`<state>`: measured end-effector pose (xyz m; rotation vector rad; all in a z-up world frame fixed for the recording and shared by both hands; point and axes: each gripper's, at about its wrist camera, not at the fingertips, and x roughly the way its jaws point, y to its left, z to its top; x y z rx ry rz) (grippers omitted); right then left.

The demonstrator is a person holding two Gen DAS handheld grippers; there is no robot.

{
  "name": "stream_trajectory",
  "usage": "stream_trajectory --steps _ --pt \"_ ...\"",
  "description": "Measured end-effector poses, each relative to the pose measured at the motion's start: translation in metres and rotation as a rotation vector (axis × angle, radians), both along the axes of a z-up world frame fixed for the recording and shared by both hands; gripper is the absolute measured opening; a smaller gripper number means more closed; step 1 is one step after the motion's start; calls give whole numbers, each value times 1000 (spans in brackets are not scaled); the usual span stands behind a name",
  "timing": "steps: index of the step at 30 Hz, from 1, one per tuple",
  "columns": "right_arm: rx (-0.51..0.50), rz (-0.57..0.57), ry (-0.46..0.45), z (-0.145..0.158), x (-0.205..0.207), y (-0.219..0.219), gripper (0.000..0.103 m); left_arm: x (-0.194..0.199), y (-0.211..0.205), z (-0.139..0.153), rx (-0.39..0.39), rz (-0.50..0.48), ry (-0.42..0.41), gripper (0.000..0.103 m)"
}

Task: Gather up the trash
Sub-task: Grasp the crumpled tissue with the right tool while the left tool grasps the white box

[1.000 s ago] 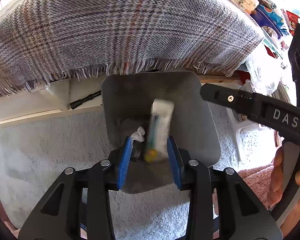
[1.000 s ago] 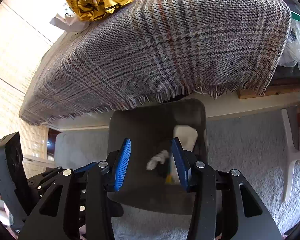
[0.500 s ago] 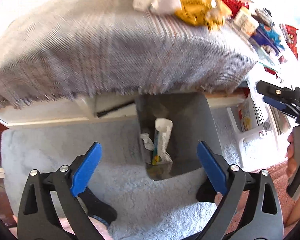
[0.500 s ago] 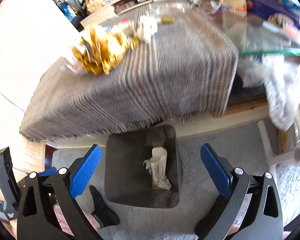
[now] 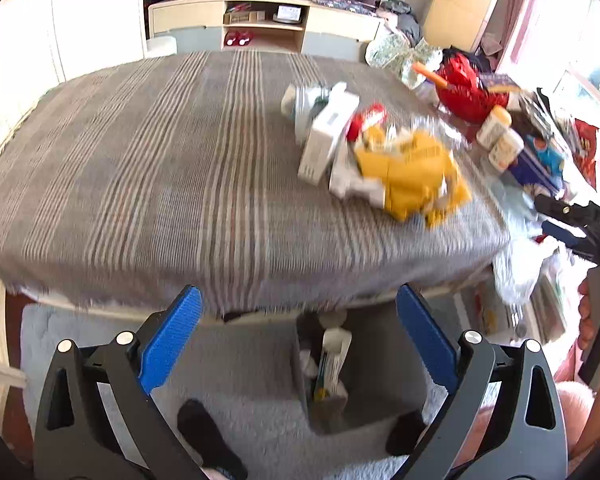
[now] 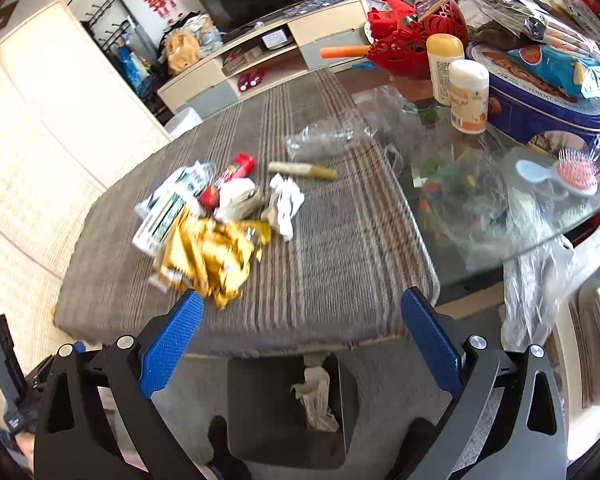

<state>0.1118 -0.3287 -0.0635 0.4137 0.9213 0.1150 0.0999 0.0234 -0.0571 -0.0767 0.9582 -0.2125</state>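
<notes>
A grey bin (image 5: 380,364) (image 6: 268,404) stands on the carpet under the table edge, with a white tube (image 5: 332,360) (image 6: 316,396) and a crumpled paper scrap inside. My left gripper (image 5: 298,336) hangs open above the bin, holding nothing. So does my right gripper (image 6: 302,340), also open. On the plaid cloth (image 5: 160,168) (image 6: 332,248) lies a heap of trash: a crumpled gold wrapper (image 5: 416,176) (image 6: 212,256), white boxes (image 5: 328,136) (image 6: 168,208), a red packet (image 6: 230,178), crumpled white paper (image 6: 286,202), a small tube (image 6: 302,170) and a clear plastic bottle (image 6: 324,142).
The glass table end (image 6: 480,184) holds a blue tin (image 6: 540,100), two white jars (image 6: 468,96), a red ornament (image 6: 404,36), a hairbrush (image 6: 576,170) and plastic bags. A person's socked feet (image 5: 208,436) stand by the bin. A TV cabinet (image 5: 260,28) is behind.
Both grippers opened wide, let the tube and the paper scrap fall into the bin, and rose from inside it to above the table edge, so the tabletop trash came into view.
</notes>
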Motion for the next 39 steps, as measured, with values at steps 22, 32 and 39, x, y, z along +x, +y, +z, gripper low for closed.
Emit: stream_trajectory --steps 22,32,39 --pt "-7 76 106 -29 130 45 51 141 -54 -8 57 -109 -13 58" --pt "-70 53 158 -46 132 42 46 157 -61 -30 56 -136 17 51" --pt "-80 78 151 -49 131 43 20 152 -60 -26 56 -141 -7 24"
